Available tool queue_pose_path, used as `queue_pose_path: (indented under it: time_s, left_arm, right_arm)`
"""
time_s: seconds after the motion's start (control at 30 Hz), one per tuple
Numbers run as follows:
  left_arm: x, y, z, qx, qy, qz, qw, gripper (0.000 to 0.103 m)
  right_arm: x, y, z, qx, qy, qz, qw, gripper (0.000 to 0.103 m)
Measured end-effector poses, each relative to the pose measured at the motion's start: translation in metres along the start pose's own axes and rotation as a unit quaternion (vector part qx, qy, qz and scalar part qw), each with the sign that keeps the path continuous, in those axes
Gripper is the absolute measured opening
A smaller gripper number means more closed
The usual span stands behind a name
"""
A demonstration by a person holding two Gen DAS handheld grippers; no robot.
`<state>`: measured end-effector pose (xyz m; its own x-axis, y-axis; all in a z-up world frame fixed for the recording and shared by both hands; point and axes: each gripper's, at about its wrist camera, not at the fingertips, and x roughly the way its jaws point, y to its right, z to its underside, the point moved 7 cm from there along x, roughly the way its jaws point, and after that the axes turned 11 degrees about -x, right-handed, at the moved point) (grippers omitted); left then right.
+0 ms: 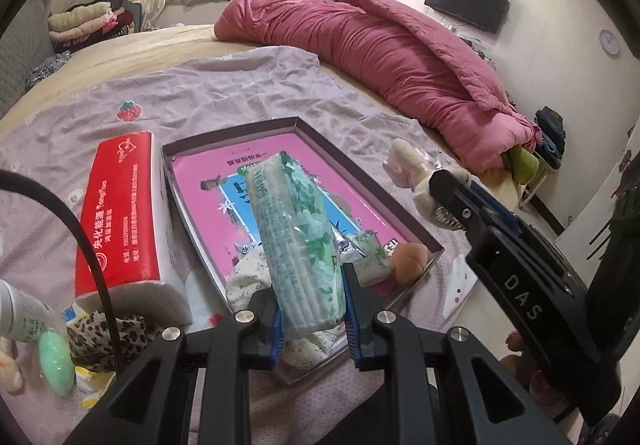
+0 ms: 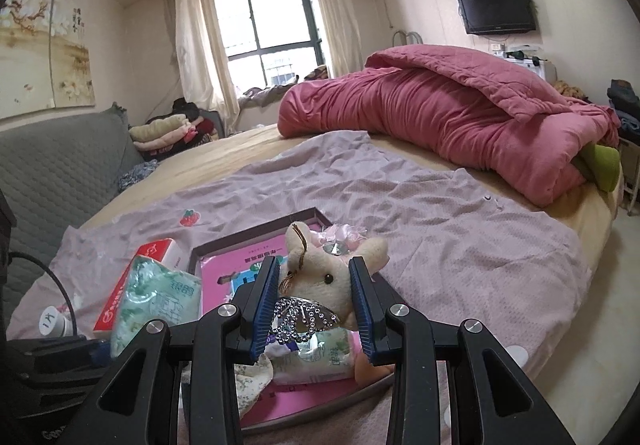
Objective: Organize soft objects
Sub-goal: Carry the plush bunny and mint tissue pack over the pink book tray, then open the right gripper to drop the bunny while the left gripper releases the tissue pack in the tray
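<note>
Left wrist view: the left hand-held gripper [image 1: 310,319] is clamped on the near end of a green-and-white tissue pack [image 1: 294,241], which rises tilted above the shallow box [image 1: 416,221] with a pink printed floor. Inside the box's near end lie a floral cloth [image 1: 250,277], a smaller green packet [image 1: 372,257] and a peach-coloured soft ball [image 1: 409,259]. Just left of the box stands a red tissue package [image 1: 120,213]; nearer, at the left edge, lie a leopard-print cloth [image 1: 94,337] and a green egg-shaped item [image 1: 56,363]. Right wrist view: the right hand-held gripper [image 2: 314,311] holds a cream plush rabbit [image 2: 320,277] between its blue pads [image 2: 266,309], above the box's near right part, with a rhinestone ornament [image 2: 298,319] at the toy's front. Everything rests on a lilac sheet [image 2: 440,237] spread on the bed [image 2: 224,153]. Farther back lies a rolled pink quilt [image 2: 440,117], then the window [image 2: 268,29] and a wall-mounted television [image 2: 496,5].
</note>
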<state>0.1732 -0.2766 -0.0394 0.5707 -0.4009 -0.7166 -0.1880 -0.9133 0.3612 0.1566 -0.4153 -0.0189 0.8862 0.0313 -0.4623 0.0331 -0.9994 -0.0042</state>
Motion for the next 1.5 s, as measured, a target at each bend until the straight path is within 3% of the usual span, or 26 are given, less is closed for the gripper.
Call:
queue_pose_path:
  time_s: [0.83, 1.13, 1.5]
  left_arm:
    - [0.047, -0.012, 0.029, -0.015, -0.055, -0.008, 0.9984, 0.025]
    - [0.056, -0.02, 0.03, -0.025, -0.06, -0.013, 0.9978, 0.025]
    - [0.062, -0.026, 0.032, -0.039, -0.066, -0.005, 0.997, 0.025]
  right_arm:
    - [0.02, 0.013, 0.018, 0.016, -0.044, -0.007, 0.999, 0.037]
    - [0.035, -0.011, 0.026, -0.026, -0.081, -0.039, 0.996, 0.037]
    - [0.056, -0.006, 0.05, -0.025, -0.156, -0.028, 0.987, 0.037]
